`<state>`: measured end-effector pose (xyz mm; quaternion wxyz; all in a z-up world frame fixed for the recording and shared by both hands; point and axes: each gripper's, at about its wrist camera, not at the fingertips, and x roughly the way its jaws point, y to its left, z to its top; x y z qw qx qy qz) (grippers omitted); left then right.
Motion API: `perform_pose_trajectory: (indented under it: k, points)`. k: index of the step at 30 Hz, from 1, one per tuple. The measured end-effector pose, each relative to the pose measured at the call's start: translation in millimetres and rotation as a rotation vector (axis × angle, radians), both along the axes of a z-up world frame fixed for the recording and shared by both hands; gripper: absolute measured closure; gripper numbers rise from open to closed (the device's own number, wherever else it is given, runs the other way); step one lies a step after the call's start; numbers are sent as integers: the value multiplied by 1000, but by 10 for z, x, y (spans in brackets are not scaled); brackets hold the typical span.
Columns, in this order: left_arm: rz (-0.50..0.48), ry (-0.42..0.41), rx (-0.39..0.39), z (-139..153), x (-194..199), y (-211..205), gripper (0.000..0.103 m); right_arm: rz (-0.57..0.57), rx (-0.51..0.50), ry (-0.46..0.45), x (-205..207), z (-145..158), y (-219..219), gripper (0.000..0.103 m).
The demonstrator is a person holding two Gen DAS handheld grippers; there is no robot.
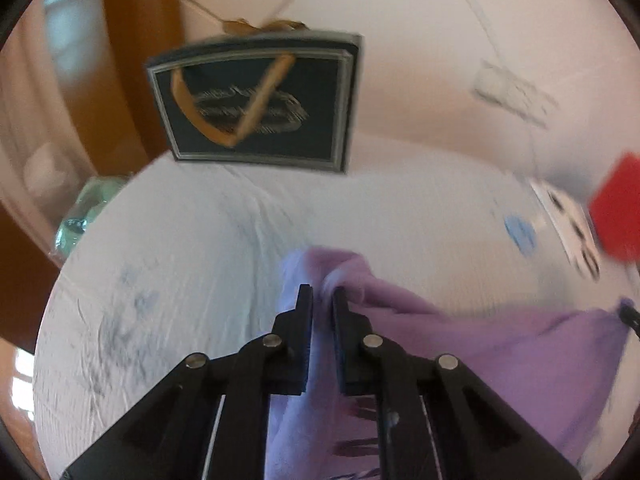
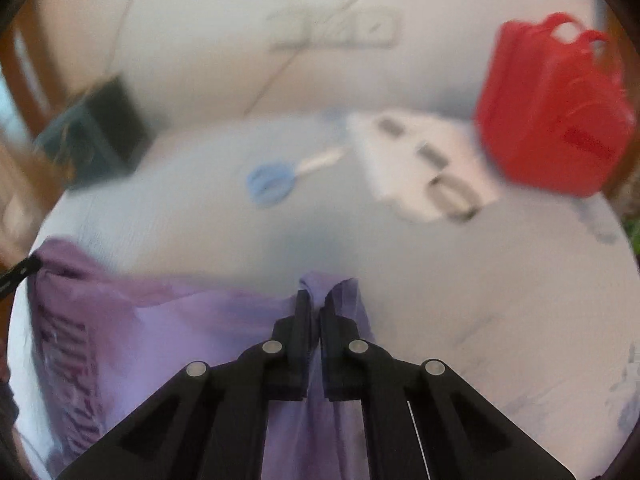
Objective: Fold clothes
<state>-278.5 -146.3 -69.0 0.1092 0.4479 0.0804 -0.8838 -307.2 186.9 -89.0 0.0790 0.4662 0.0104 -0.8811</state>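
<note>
Pointing steeply down, left gripper [image 1: 322,294] and right gripper [image 2: 314,298] clamp the purple garment [image 1: 460,340].

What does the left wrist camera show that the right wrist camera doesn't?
Only the left view: the left gripper shut on the purple garment, plus a green glass object at the bed's edge. Only the right view: the right gripper shut on the garment. Both: the dark framed picture, the red bag and the white bedsheet.

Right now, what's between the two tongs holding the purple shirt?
Only the purple shirt itself, stretched from the right tongs across to the left tongs. The right wrist view shows it best.
</note>
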Motion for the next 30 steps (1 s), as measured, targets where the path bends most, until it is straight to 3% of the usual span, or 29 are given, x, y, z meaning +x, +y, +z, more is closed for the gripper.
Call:
perform_pose_trajectory:
  k: [3,7,11,16,18,19,20,30]
  points:
    - [-23,-132,74,-197,-334,-69,93,-61,-3,-44,-356,-98,105,95]
    - [-64,-174,105,-248,-240,-26,93,-83,-56,-85,-392,-184,258,91]
    - [-114,-236,129,-298,321,3,93,-82,-60,-80,6,-126,466,85]
    - [-124,-313,179,-449,1166,-33,92,-52,-22,-169,849,-254,729,83]
    - [-129,-349,188,-537,1427,-2,73,-82,-20,-188,1154,-316,869,80]
    - [-129,-355,188,-567,1529,17,48,-101,-16,-196,1279,-337,932,80]
    - [-129,-359,190,-596,1627,36,36,-119,-15,-204,1381,-351,985,80]
    - [-159,-341,229,-513,2346,343,36,-40,-59,-335,2115,-661,834,71]
